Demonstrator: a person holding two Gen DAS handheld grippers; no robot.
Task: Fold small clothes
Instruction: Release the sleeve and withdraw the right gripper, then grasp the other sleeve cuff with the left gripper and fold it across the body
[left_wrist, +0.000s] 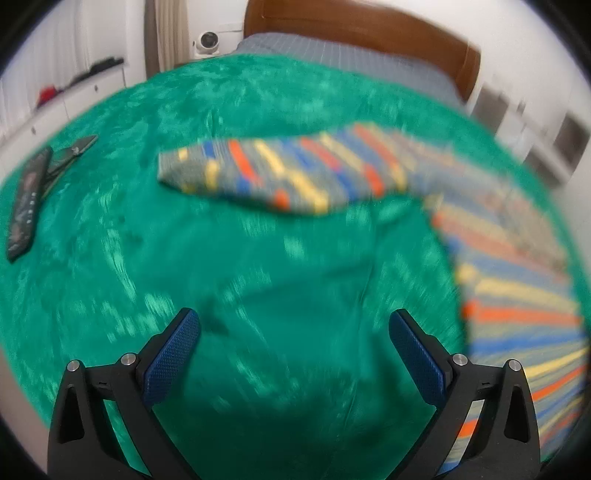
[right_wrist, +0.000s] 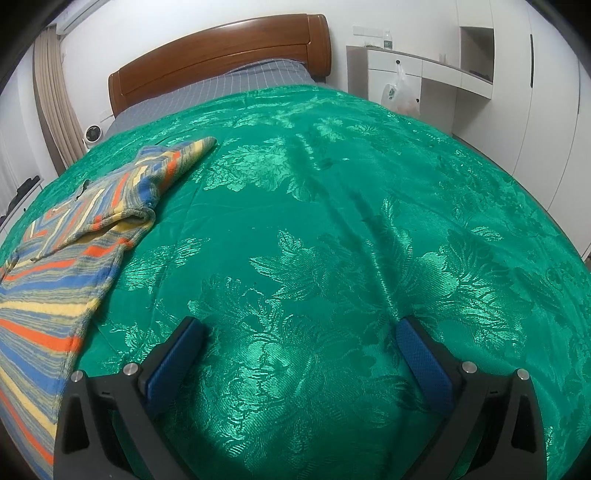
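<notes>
A striped sweater (right_wrist: 70, 236) in blue, orange, yellow and grey lies spread on the green bedspread (right_wrist: 332, 221), with one sleeve (left_wrist: 280, 170) stretched out to the left and the other folded over its body. The left tool (left_wrist: 293, 350) and the right tool (right_wrist: 299, 354) both stand wide apart above bare bedspread, holding nothing and clear of the sweater.
</notes>
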